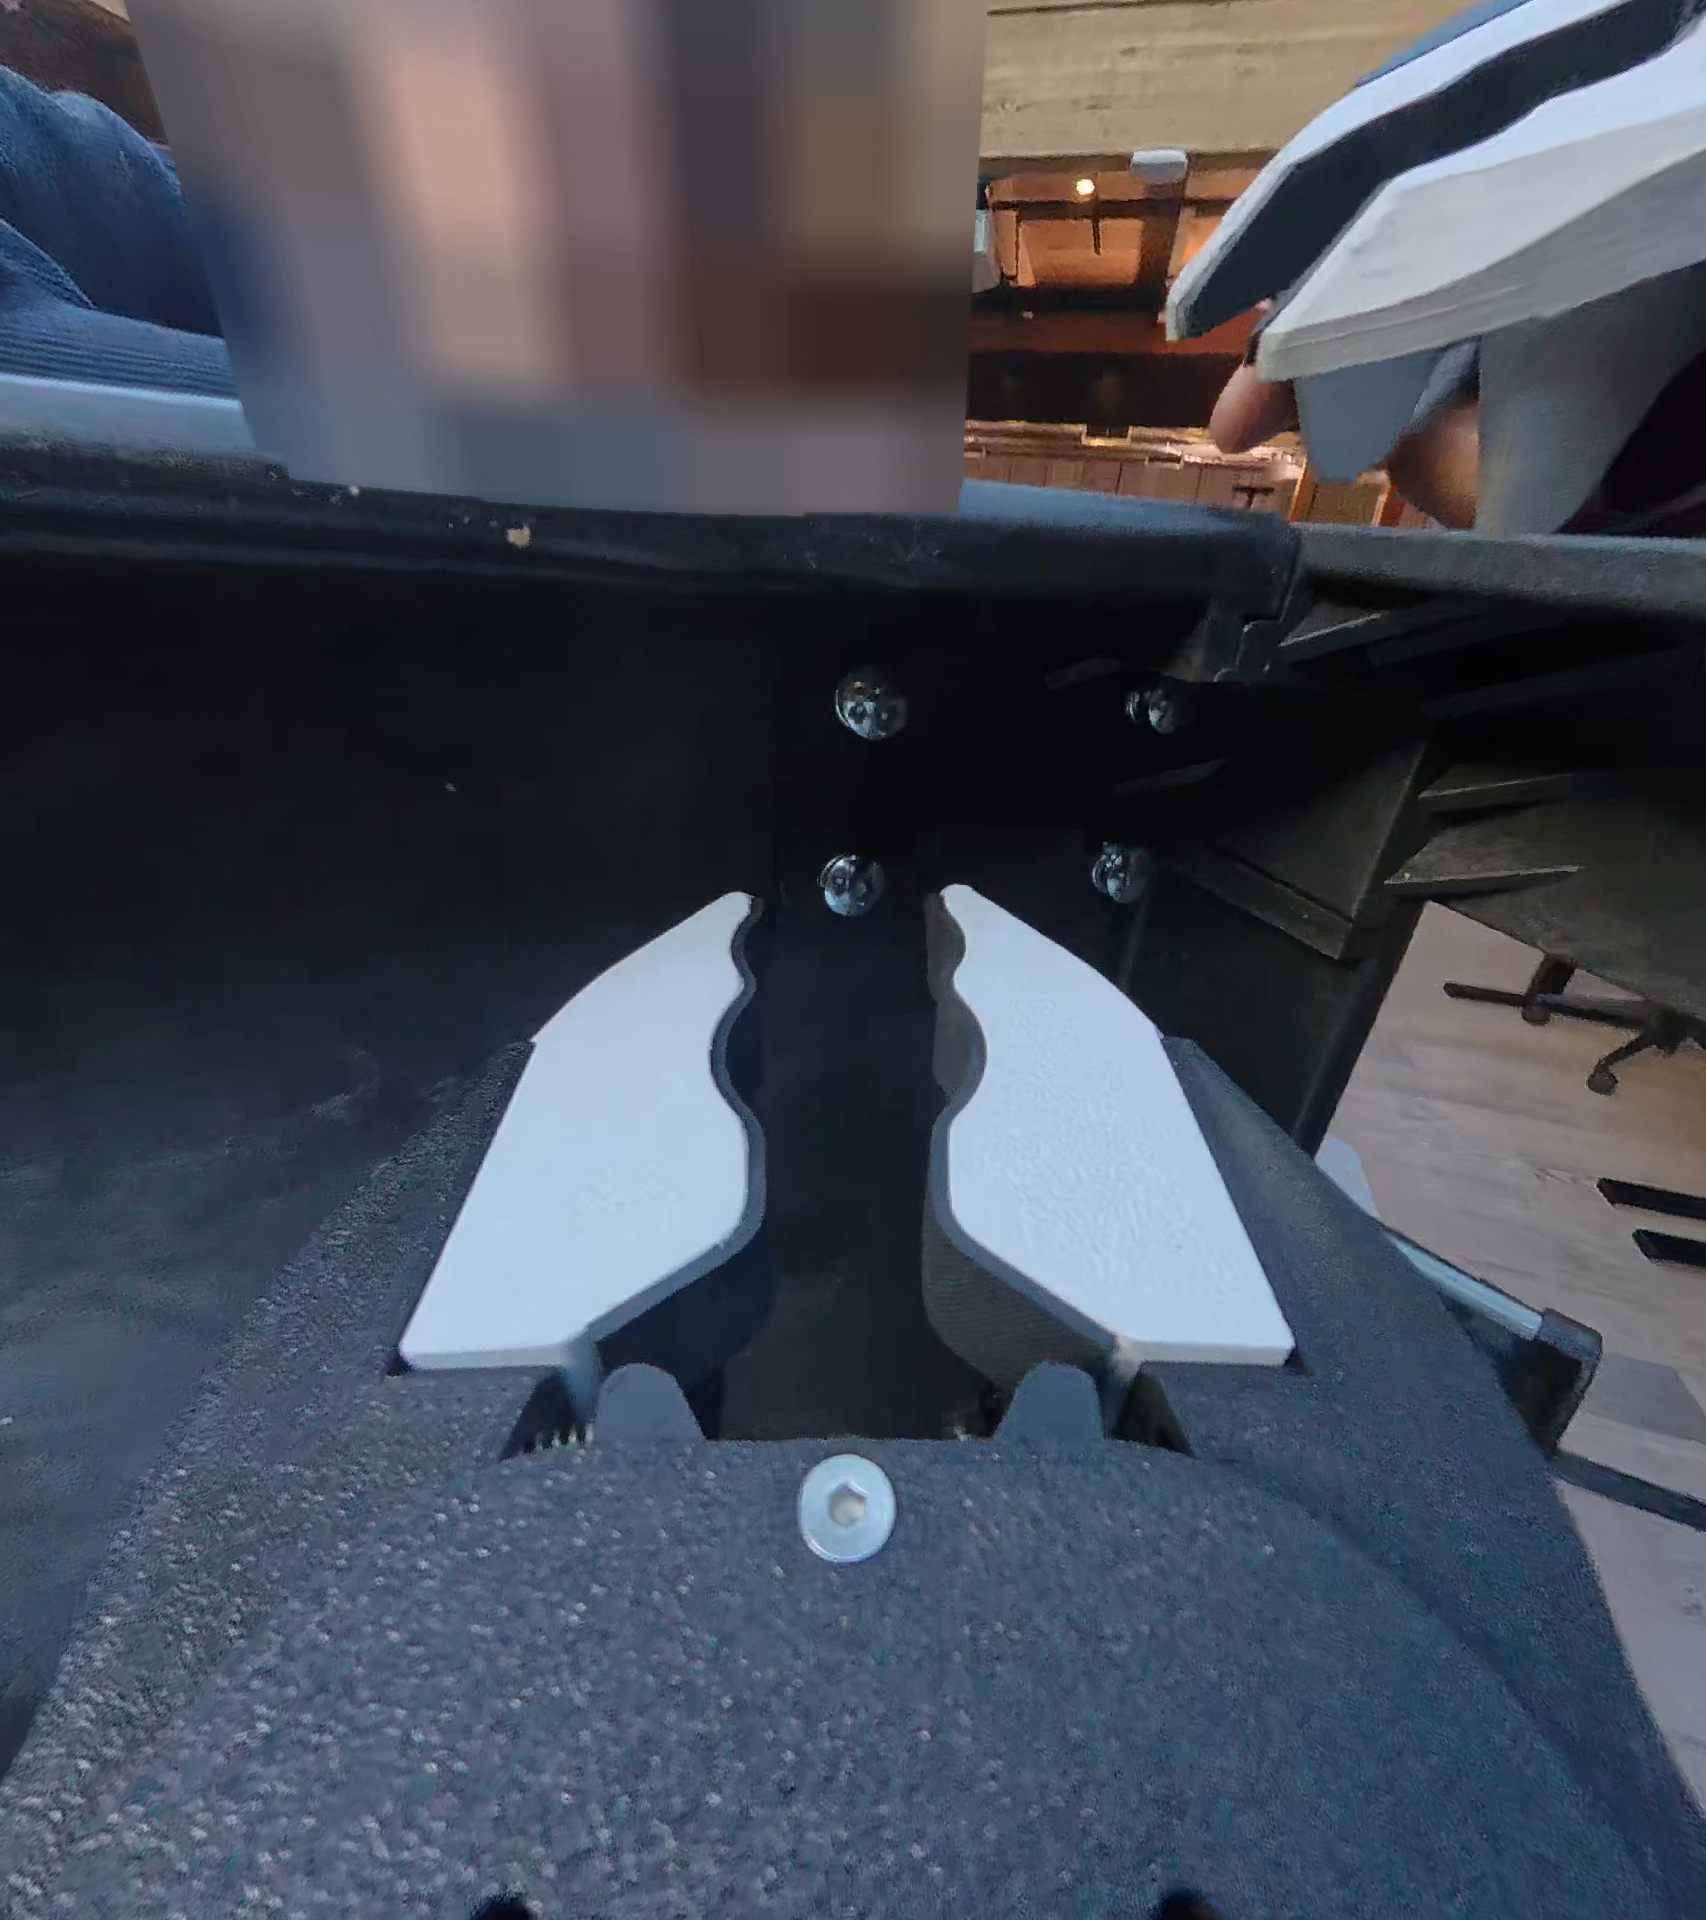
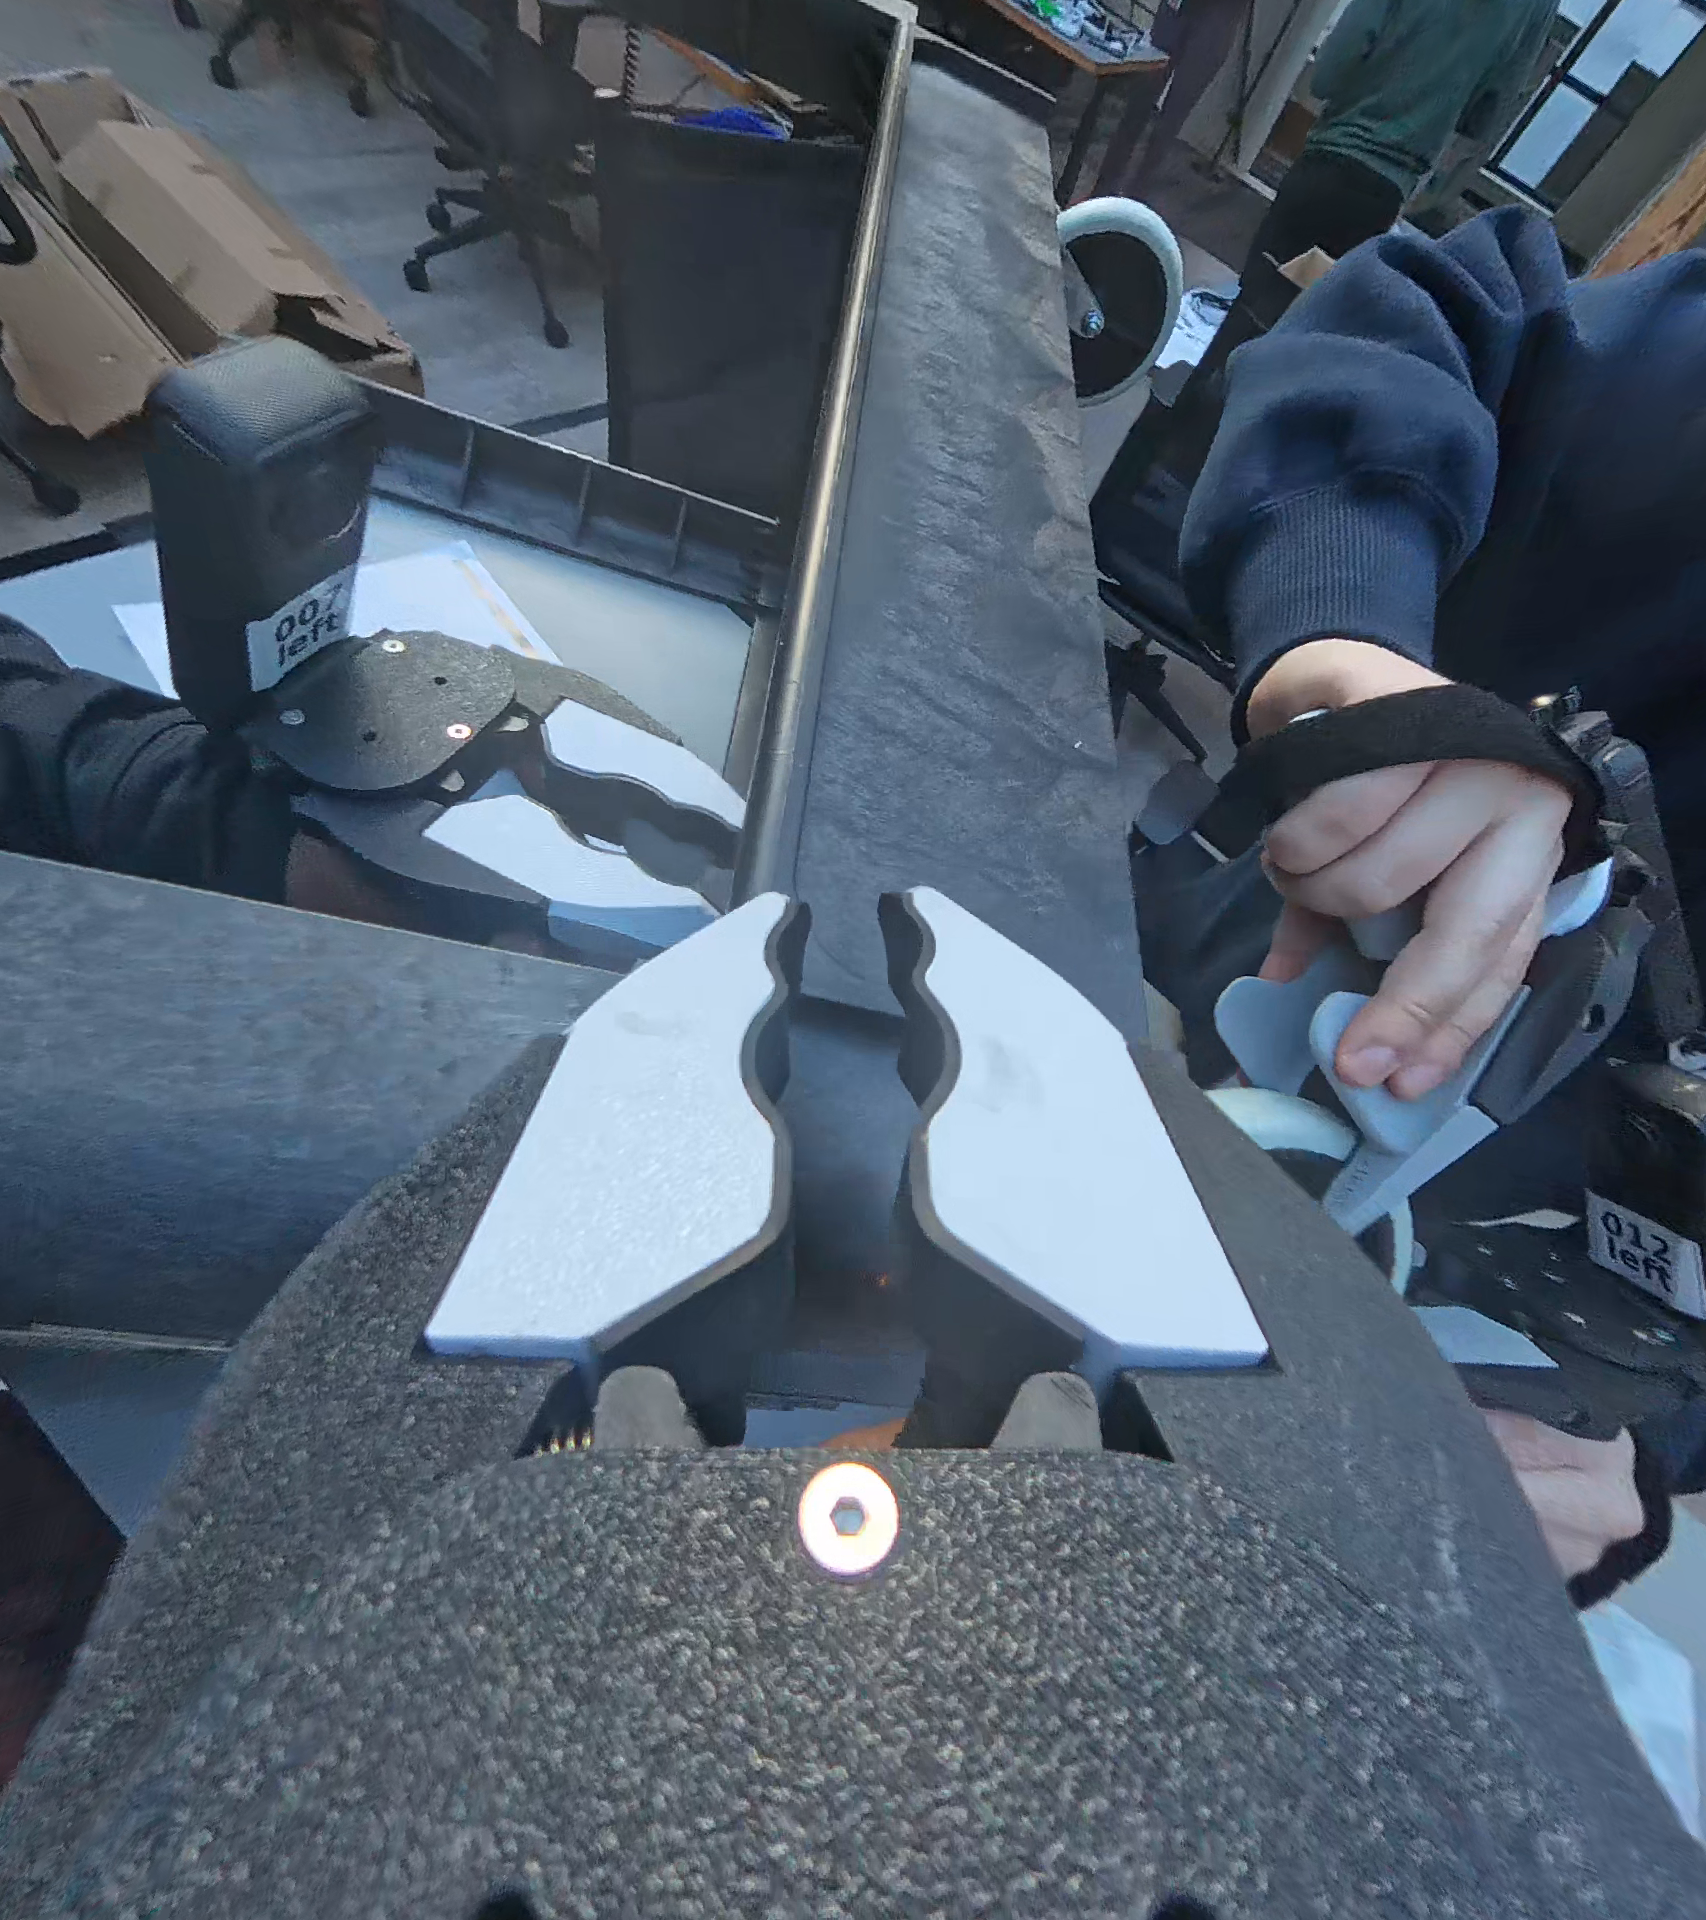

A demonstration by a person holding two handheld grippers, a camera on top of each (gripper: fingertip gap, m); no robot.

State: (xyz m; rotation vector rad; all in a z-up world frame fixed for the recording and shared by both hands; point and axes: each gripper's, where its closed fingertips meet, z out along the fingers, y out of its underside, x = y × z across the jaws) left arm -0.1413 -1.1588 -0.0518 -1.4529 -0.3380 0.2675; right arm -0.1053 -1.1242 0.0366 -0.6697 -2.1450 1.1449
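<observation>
The left gripper (image 1: 844,914) has its jaws spread, holding nothing, its tips nearly at a black bracket (image 1: 984,790) with 4 bright screws under the dark felt panel edge (image 1: 620,530) at 12 o'clock. The right gripper (image 2: 841,914), jaws spread and empty too, straddles a rough grey felt-topped partition (image 2: 953,582) toward 12 o'clock.

1. pale grey counter (image 2: 620,623), dark ribbed rim along its far edge.
2. white paper sheets (image 2: 433,597) lie flat on it.
3. black felt-like divider (image 2: 953,520) stands at its right edge.
</observation>
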